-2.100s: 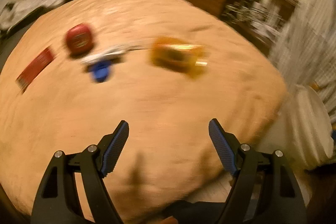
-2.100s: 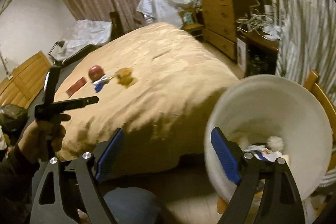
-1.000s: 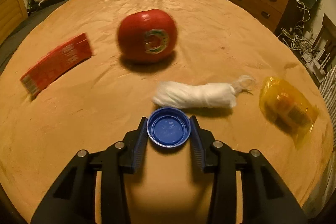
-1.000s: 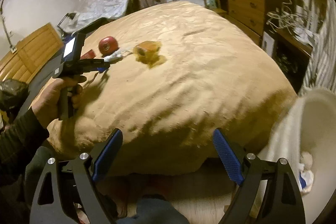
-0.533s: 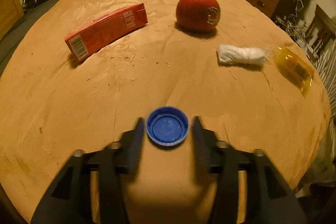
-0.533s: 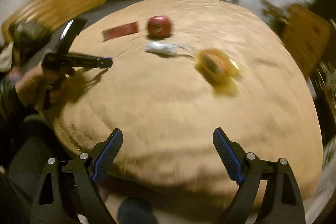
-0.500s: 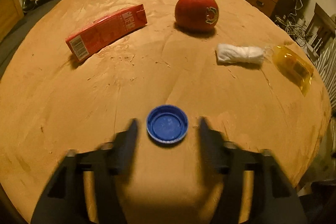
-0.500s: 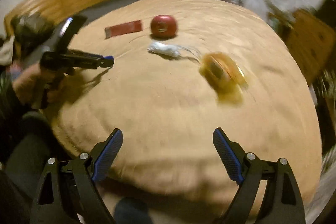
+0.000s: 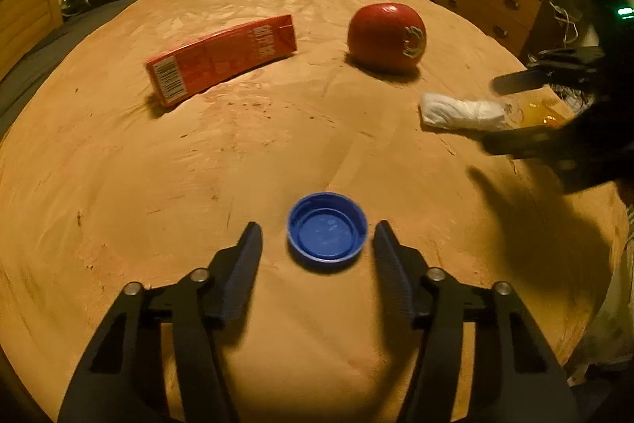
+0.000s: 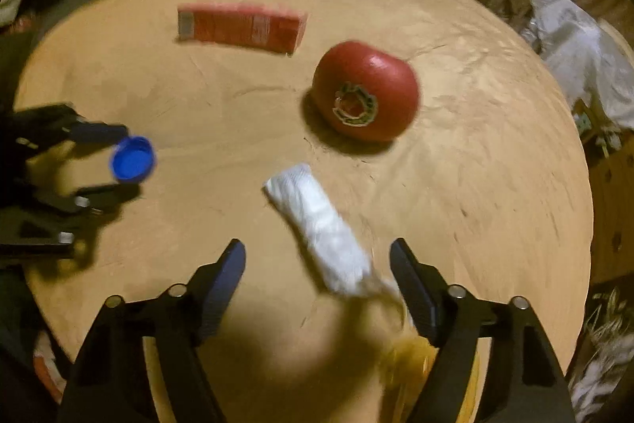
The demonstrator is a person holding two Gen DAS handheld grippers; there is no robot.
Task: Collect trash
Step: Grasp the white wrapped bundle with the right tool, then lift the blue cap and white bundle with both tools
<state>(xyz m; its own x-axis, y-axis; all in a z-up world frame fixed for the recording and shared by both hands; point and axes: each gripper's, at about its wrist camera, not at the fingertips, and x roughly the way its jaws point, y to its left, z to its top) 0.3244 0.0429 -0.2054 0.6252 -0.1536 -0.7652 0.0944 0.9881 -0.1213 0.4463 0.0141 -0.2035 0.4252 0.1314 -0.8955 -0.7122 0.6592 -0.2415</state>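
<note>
blue cap (image 9: 326, 230), red carton (image 9: 222, 58), white wad (image 9: 461, 111), tan bedspread (image 9: 277, 153).

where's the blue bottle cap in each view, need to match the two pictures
Left wrist view: the blue bottle cap lies open side up, low centre, between the open fingers of the left gripper, untouched.
Right wrist view: the cap sits at the left edge, between those same fingers, seen from the side.
Shared landmark: the red round container, beyond the white wad.

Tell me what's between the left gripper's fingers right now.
The blue bottle cap, open side up on the bed cover, between the open left gripper fingers, per the left wrist view.
</note>
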